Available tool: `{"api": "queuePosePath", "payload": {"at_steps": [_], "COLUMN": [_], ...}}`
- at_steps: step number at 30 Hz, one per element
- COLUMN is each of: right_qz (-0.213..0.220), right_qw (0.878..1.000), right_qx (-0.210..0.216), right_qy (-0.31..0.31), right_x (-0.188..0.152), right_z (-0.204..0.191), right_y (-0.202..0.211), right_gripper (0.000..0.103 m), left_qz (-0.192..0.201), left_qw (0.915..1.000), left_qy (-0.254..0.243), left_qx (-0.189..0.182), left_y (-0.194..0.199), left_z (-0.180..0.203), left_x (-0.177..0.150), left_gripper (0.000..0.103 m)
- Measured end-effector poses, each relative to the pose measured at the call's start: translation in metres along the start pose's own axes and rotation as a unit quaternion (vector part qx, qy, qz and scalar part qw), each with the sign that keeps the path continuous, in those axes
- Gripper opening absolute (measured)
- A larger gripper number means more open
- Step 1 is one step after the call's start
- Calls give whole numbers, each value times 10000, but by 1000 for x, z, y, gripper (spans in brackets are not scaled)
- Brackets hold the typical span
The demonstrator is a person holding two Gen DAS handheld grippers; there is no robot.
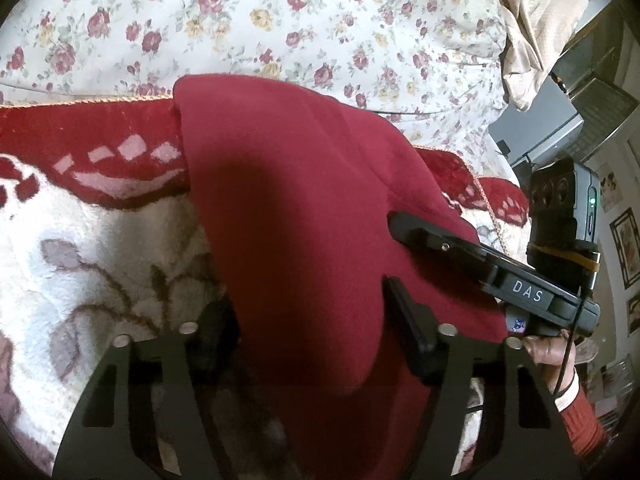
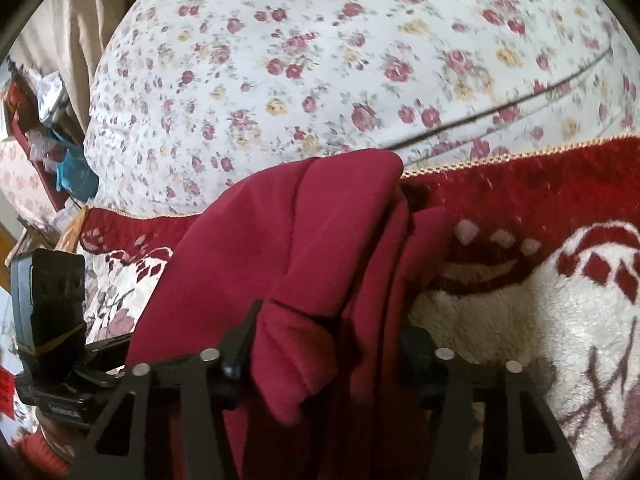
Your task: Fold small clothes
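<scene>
A dark red garment [image 1: 304, 208] lies on a red and white fleece blanket [image 1: 92, 240], draped over both grippers. My left gripper [image 1: 312, 312] has the cloth bunched between its fingers [image 1: 404, 312]; its left finger is mostly hidden by cloth. My right gripper [image 2: 328, 344] has thick folds of the same garment [image 2: 320, 240] between its fingers [image 2: 244, 340]. The right gripper also shows in the left wrist view [image 1: 404, 226], its finger resting on the garment's right edge. The left gripper's body shows at the left of the right wrist view [image 2: 48, 300].
A floral bedsheet [image 1: 280, 20] covers the bed beyond the blanket. A beige curtain [image 1: 536, 20] and a grey box [image 1: 552, 120] stand at the right. Cluttered items [image 2: 48, 128] sit at the bed's left side in the right wrist view.
</scene>
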State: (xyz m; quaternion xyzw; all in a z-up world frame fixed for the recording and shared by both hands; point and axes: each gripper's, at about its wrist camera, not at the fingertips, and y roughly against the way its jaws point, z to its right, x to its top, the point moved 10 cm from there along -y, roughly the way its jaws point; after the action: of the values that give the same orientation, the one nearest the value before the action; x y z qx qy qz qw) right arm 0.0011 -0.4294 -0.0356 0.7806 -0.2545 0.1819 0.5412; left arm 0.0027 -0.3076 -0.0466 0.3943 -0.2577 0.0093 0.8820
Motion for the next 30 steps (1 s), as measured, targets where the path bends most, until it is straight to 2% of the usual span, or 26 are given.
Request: {"api": "queuePosePath", "payload": {"at_steps": [2,9,13,17,19,22,25,27,30], "right_qz": [35,-127,-272,-420,-424,-463,-366,-109,226], "right_qw": [10000,9992,9970,9959,9963,9956,9968,9985,9984], "right_qx": [21,390,720,800,736,799,666,517,515], "right_qy": [-19,-3,-41,101,100,-177,-246,-139,92], "right_x": [2,-17,-49,-89,-105,-121,-124,-112,-92], "right_z": [-5,-51,-85,-116,-123,-116,-104,-99,-112], "right_y": [5,35,49,54,56,68,92,114,130], "right_gripper": [50,47,47,48,56,60,60,60,60], "left_qz": [-3,-76,-160,-289,-349,-221,-63,-4,87], "left_qw": [10000,9998,9991,9978,9961,9951,9944,9934,9912], "left_qy": [-44,-169,-307,-201,-167,-69,56,106,93], "left_qx": [-9,7,236,569,798,961,1056,1146,1320], "left_y": [8,63,104,126,129,134,139,140,140], "left_z": [5,19,14,-3,-11,-18,-19,-20,-21], "left_x": [-1,-24,-61,-104,-123,-133,-130,-129,-128], "left_gripper": [58,58,58,58,58,58,58,59,62]}}
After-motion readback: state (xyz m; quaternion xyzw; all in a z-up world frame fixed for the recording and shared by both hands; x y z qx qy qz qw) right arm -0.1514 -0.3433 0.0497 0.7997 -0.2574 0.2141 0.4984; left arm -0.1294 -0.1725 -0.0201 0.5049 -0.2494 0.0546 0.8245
